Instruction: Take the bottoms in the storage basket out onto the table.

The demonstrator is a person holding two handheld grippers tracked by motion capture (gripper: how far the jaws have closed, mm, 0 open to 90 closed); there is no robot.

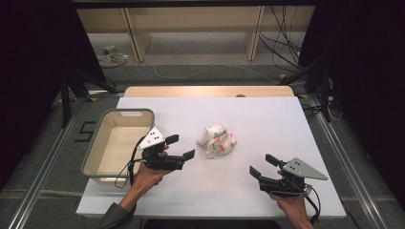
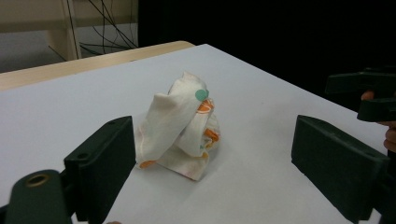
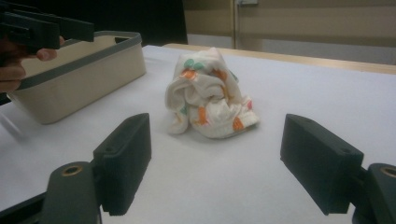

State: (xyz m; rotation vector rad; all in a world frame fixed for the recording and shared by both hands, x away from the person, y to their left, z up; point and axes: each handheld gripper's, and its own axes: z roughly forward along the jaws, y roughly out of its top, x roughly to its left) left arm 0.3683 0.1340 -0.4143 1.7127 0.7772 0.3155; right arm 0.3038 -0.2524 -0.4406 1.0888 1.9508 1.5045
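Observation:
A crumpled white cloth (image 1: 217, 141) with orange and green spots lies in a heap near the middle of the white table (image 1: 258, 119). My left gripper (image 1: 180, 147) is just left of it, open, jaws pointing at the cloth (image 2: 182, 126), nothing between them. My right gripper (image 1: 263, 166) rests at the front right, open too, aimed at the cloth (image 3: 210, 95) from a distance. The left gripper also appears in the right gripper view's top left corner, by the basin.
A beige basin with a grey rim (image 1: 98, 143) stands at the table's left edge, beside the left hand; it looks empty. The basin (image 3: 79, 74) is left of the cloth in the right gripper view. Bare table surrounds the cloth. Cables lie on the floor beyond.

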